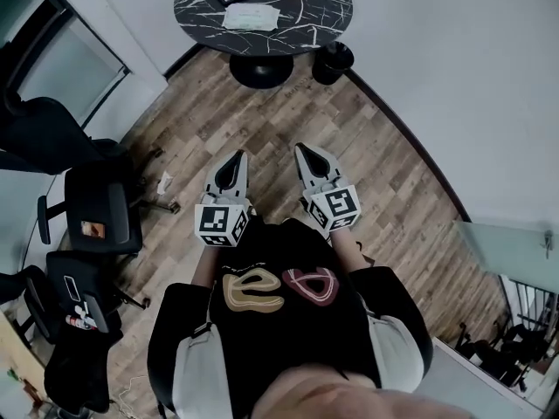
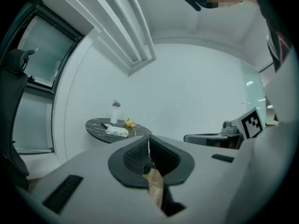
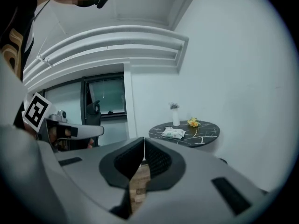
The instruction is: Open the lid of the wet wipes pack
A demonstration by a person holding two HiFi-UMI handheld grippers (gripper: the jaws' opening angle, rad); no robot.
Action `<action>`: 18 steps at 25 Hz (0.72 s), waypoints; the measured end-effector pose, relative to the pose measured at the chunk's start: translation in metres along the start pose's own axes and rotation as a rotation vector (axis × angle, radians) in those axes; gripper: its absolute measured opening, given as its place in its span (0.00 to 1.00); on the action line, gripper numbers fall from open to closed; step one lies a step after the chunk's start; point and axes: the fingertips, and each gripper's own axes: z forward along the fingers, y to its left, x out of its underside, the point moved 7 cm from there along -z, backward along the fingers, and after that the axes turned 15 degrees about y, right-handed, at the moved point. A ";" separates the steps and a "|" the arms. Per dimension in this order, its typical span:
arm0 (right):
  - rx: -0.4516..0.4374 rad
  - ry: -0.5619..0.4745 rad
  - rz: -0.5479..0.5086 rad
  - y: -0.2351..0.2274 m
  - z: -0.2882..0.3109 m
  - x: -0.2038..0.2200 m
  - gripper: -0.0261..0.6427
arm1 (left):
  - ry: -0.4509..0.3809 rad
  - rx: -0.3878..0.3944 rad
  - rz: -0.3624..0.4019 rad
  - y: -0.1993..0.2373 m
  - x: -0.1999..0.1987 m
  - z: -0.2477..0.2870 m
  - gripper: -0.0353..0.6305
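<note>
Head view: wet wipes pack [image 1: 251, 17] seen flat on round desk [image 1: 323, 11], well apart from left claw [image 1: 231, 166] and right claw [image 1: 313, 157].
Left gripper view: left claw pressed together, nothing held.
Right gripper view: right claw likewise together, empty.
Risk: pack likely shoved along desk if prodded while unheld.

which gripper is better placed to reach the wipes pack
Left, by a little: the pack lies more in line with the left gripper than the right gripper. Both are shut, empty, far from the table.
</note>
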 end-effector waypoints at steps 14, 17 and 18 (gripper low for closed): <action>0.020 0.038 -0.016 0.005 0.068 -0.022 0.06 | 0.019 0.021 -0.029 0.065 -0.025 0.037 0.08; 0.011 0.039 -0.012 -0.013 0.086 -0.027 0.06 | 0.017 -0.005 -0.031 0.072 -0.032 0.055 0.08; 0.005 0.041 -0.011 -0.020 0.093 -0.029 0.06 | 0.016 -0.014 -0.033 0.074 -0.035 0.062 0.08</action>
